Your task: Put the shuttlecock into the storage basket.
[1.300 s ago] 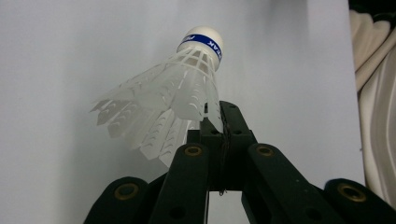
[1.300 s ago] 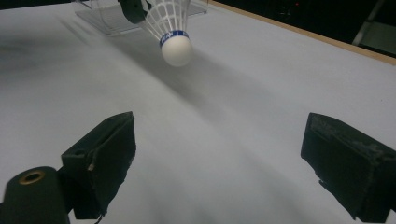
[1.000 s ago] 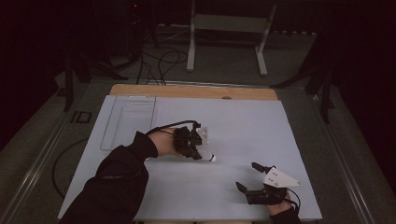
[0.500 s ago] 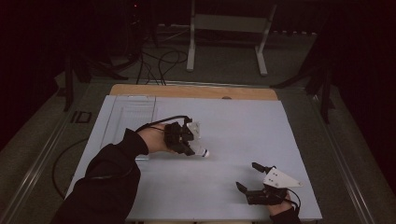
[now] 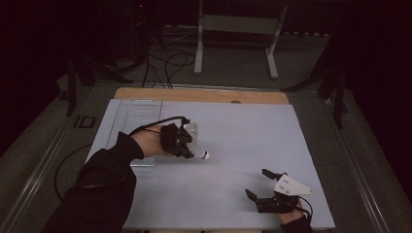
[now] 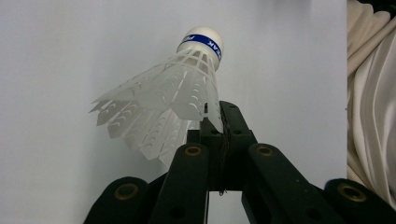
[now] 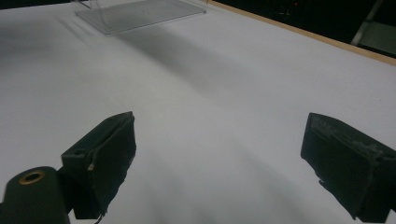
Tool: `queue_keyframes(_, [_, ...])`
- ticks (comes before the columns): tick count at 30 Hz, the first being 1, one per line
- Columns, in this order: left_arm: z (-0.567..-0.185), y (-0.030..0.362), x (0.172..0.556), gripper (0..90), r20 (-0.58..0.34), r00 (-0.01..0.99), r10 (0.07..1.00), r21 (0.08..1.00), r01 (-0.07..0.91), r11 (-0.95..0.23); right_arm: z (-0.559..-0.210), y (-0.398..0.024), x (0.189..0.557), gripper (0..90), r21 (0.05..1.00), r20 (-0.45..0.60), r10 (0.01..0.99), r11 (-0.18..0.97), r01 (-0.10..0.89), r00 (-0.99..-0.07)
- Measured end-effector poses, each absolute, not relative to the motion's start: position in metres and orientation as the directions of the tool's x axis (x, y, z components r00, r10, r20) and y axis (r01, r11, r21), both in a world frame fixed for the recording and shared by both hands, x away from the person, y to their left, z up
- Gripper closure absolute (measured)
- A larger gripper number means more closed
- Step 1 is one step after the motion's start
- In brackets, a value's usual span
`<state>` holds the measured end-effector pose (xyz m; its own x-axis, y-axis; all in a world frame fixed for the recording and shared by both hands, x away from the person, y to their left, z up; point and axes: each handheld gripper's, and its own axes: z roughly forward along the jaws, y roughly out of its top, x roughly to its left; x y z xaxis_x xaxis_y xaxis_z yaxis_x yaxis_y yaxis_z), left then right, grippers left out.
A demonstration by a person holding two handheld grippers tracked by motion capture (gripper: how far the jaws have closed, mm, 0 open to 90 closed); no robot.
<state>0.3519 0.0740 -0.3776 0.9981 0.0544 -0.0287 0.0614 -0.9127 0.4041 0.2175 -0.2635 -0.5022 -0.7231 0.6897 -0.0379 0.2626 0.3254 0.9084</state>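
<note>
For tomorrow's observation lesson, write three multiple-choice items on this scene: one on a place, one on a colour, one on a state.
1. Where is the clear tray?
A. far left part of the table
B. near right corner
C. on the floor

2. What colour is the band around the shuttlecock cork?
A. red
B. blue
C. green

3. How do the right gripper jaws stand?
A. shut on the shuttlecock
B. shut on nothing
C. open

Key: 1 A, the high view shows it there; 2 B, the left gripper view shows the band; 3 C, bare table shows between the jaws.

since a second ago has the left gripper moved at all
Yes. The left gripper, shut on the shuttlecock, has shifted left and toward the table's far wooden edge, nearer the clear tray.
</note>
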Motion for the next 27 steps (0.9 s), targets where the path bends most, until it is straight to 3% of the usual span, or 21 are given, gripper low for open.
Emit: queue_keyframes(27, [-0.365, 0.124, 0.350, 90.0, -0.002, 0.989, 0.151, 0.409, 0.138, -0.902, -0.503, -0.263, 0.218, 10.3, 0.907, -0.040, 0.690, 0.328, 0.264, -0.723])
